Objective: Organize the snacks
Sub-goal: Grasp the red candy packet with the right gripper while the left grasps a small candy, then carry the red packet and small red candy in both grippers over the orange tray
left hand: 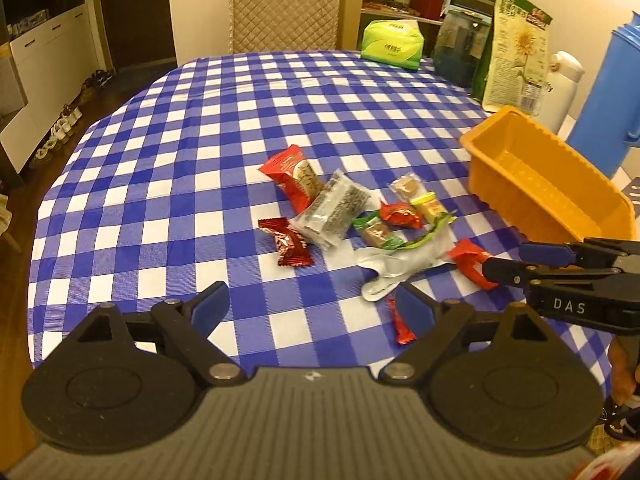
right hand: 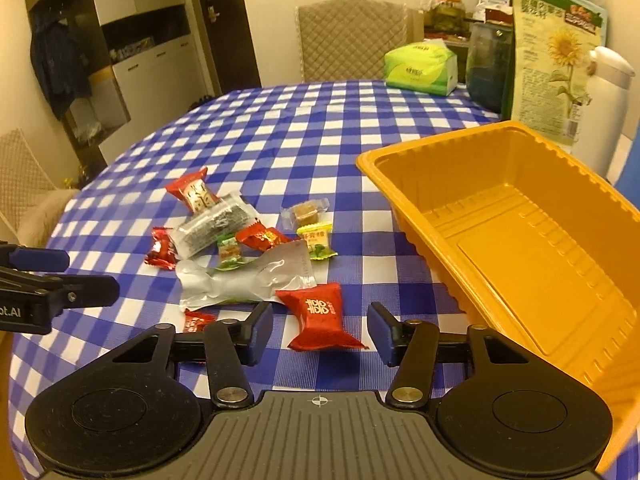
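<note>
Right claw [right hand: 320, 334] hovers low over the worktop [right hand: 280, 128], jaws partly apart, astride a red wrapped candy [right hand: 320, 316]; blue pads stand clear of the wrapper on both sides, nothing gripped; left claw [left hand: 312, 308] is held wide open above bare blue-and-white checked cloth, holding nothing, with a small red twisted candy [left hand: 400, 322] just beside its right finger. Snacks lie loose in a cluster near mid-worktop: a red bar packet [left hand: 294, 176] touching a clear packet with dark contents [left hand: 332, 210]; a dark red candy [left hand: 286, 246] just beside it; a green-wrapped sweet [left hand: 378, 232]; a red foil candy [left hand: 400, 214]; a yellow-green sweet [left hand: 430, 206]; a clear-wrapped brown cube [left hand: 406, 186]; a crumpled silver wrapper [left hand: 396, 266] at the near edge. Orange plastic tray [right hand: 520, 248] stands to the right of the cluster, tilted, with no snack inside. Green tissue pack [left hand: 392, 44] and sunflower-seed bag [left hand: 516, 52] stand at the far side.
</note>
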A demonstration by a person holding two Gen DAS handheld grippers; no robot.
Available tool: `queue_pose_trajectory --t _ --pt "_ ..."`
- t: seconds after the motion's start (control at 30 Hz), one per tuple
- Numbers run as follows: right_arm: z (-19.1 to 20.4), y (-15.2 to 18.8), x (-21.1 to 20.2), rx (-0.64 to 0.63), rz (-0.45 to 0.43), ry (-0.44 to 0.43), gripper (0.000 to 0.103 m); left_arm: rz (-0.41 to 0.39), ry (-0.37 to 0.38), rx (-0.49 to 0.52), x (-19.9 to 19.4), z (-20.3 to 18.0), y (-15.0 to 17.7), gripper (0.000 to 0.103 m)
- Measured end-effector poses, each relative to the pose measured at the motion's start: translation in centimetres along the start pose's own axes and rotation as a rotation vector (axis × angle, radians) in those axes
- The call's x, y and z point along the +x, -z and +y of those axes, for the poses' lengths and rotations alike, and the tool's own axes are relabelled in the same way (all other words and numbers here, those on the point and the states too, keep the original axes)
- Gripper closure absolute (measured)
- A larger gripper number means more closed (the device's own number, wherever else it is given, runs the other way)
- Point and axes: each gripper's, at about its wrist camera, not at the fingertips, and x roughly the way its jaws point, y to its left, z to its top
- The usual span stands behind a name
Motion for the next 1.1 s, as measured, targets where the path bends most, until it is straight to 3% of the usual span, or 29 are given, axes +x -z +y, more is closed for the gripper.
queue_pose_trajectory --t 0.27,0.5,0.7,1.0,1.1 --pt "0.2 -0.4 2.3 -0.016 0.035 0.001 0.062 0.023 0.015 0.006 1.1 -0.2 -0.1 0.015" --pt "0.1 -0.4 2.7 -0.009 0.039 0.011 0.065 0.032 0.032 0.02 1.6 -0.9 0.0 0.015" --pt "0.3 -0.1 2.9 -0.012 0.045 0.023 0.076 0.038 0.039 0.04 2.1 -1.5 0.1 0.015" --pt "0.0 0.0 0.8 0.052 -0.002 0.028 0.077 0.036 0.067 0.058 2.6 -2.3 -0.5 0.018" --pt "-0.3 -0.1 0.1 0.076 -0.012 0.038 0.077 0.052 0.084 0.085 3.1 -3.3 -0.4 0.025"
